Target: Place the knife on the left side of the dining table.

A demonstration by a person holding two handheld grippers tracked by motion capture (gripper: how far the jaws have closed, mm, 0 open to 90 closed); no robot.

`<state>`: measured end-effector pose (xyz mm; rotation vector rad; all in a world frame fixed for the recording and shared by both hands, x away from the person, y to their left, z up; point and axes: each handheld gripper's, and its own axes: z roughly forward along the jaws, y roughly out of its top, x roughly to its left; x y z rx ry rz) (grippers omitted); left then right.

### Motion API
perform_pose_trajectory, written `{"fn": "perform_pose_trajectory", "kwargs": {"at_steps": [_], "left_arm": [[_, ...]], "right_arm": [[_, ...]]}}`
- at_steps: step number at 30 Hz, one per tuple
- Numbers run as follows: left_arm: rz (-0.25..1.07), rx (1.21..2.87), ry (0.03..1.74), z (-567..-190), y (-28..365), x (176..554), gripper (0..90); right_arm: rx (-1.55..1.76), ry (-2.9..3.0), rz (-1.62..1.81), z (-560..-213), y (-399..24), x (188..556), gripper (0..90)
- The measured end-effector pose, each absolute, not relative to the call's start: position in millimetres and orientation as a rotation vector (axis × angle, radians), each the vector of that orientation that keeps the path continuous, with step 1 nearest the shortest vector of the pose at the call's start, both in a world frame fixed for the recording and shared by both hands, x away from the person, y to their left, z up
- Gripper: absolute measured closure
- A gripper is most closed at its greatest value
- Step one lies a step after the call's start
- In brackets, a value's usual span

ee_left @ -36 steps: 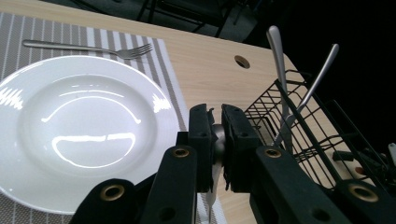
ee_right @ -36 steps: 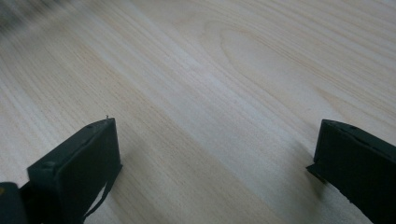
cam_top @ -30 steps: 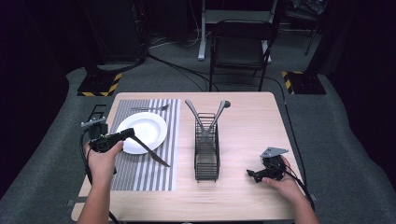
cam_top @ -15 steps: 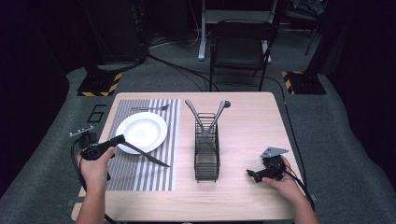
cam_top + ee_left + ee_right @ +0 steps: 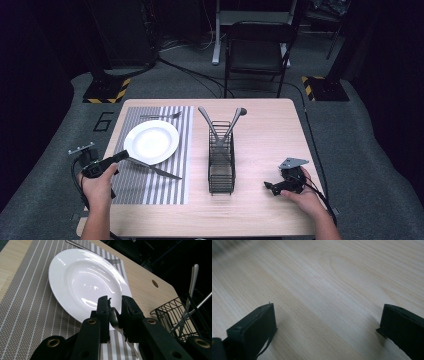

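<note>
A: Where is the knife [image 5: 152, 168] in relation to the left tool [image 5: 121, 156]?

B: Its handle end sits between the left tool's jaws, which stand close either side of it in the left gripper view; whether they are pinching it or just off it I cannot tell. The blade runs away from the tool, rightward and toward the person, lying on the striped placemat [image 5: 160, 190] just beside the near rim of the white plate [image 5: 151, 142]

A: So its long axis?

B: Slanted across the mat, from the plate's near-left edge toward the wire caddy [image 5: 221, 165], which stands well apart on the worktop [image 5: 270, 130]

A: And the right tool [image 5: 267, 186]?

B: Jaws wide apart, holding nothing, low over bare wood to the right of the caddy. The left hand [image 5: 98, 181] is by far the nearer to the knife, so I judge any move on it is that hand's

A: Anything else on the mat?

B: A fork [image 5: 160, 116] at its far edge, beyond the plate
</note>
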<state>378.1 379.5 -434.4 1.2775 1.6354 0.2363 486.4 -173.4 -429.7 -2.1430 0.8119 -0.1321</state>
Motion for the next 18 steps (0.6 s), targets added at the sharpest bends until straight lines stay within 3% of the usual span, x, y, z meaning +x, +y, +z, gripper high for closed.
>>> {"fn": "perform_pose_trajectory", "kwargs": {"at_steps": [18], "left_arm": [[0.221,1.222,1.714,-464,396,375,73.8]], "right_arm": [[-2.143,0.813,-0.132,-430,-173,486,0.0]]}}
